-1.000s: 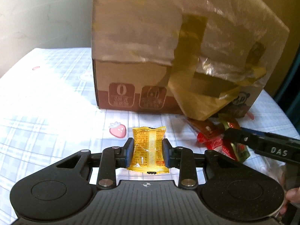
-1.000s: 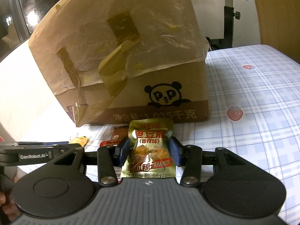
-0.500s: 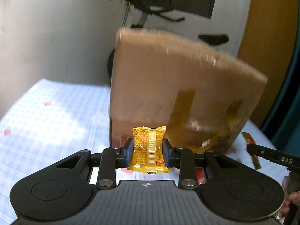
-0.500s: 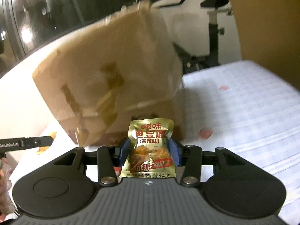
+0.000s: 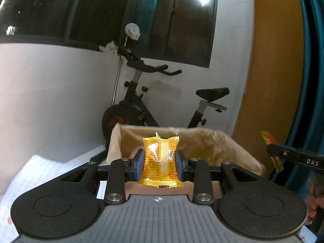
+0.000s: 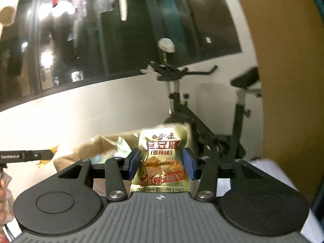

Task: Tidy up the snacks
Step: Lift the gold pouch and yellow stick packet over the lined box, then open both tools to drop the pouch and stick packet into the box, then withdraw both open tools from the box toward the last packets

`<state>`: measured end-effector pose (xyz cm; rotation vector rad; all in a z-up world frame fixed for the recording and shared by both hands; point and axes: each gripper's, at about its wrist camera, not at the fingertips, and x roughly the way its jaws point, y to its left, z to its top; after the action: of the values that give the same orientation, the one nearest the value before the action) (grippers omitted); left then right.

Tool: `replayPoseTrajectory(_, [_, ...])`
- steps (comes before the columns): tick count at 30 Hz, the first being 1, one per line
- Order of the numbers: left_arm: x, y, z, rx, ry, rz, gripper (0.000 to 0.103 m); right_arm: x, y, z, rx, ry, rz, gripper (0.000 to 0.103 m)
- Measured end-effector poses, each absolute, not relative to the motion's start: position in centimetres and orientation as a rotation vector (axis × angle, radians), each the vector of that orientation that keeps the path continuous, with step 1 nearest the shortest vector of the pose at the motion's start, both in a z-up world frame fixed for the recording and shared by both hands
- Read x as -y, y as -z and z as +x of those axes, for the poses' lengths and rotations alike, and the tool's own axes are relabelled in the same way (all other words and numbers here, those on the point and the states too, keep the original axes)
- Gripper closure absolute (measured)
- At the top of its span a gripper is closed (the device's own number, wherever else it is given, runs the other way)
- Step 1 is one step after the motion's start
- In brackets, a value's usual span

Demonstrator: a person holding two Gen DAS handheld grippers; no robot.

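My left gripper [image 5: 160, 163] is shut on a small orange-yellow snack packet [image 5: 161, 160], held upright level with the open top of the cardboard box [image 5: 210, 141]. My right gripper [image 6: 161, 165] is shut on a gold snack packet [image 6: 162, 160] with red lettering, in front of the same box [image 6: 97, 147], whose paper-lined rim and inside show. In the left wrist view the right gripper's finger [image 5: 297, 158] appears at the far right with the edge of its packet. In the right wrist view the left gripper's finger [image 6: 26, 155] reaches in from the left.
An exercise bike [image 5: 141, 101] stands behind the box against a white wall. A wooden panel [image 5: 271, 70] and teal curtain are on the right. The checked tablecloth [image 5: 40, 170] shows at the lower left. Dark windows run above.
Both grippers have risen with their packets from table level, where the box's side filled the view, up to its open top. Both views have tilted upward toward the wall and bike.
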<state>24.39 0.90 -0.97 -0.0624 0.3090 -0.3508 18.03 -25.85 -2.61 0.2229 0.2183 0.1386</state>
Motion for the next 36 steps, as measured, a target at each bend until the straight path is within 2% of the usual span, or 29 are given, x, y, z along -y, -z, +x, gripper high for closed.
replayPoseTrajectory(5, [1.1,0.8,28.5,-0.36,0.339,-0.037,0.069,23.6,0.8,23.2,-0.258,-0.186,0.117,0.055])
replayPoseTrajectory(11, [1.4,2.1,30.8,-0.438,0.295,0.038,0.069,22.4,3.0,29.1,-0.423,-0.169,0.158,0.055])
replayPoseTrajectory(16, [1.4,3.2,32.1,-0.468,0.31,0.053,0.068,22.1,4.4,30.5,-0.495,-0.136,0.189,0.052])
replayPoseTrajectory(18, [1.1,3.4,32.0,-0.468,0.326,0.054,0.056,21.8,4.6,30.6,-0.507,-0.123,0.171,0.05])
replayPoseTrajectory(19, [1.0,3.5,31.8,-0.46,0.325,0.06,0.052,21.9,4.7,30.7,-0.512,-0.123,0.168,0.043])
replayPoseTrajectory(21, [0.8,3.4,31.6,-0.448,0.312,0.067,0.046,21.9,4.5,30.4,-0.508,-0.124,0.172,0.041])
replayPoseTrajectory(24, [0.0,2.9,31.0,-0.445,0.311,0.048,0.044,21.9,4.3,29.2,-0.475,-0.136,0.178,0.041])
replayPoseTrajectory(36, [-3.6,2.2,24.8,-0.391,0.334,-0.051,0.044,22.3,3.3,21.2,-0.293,-0.209,0.159,0.041])
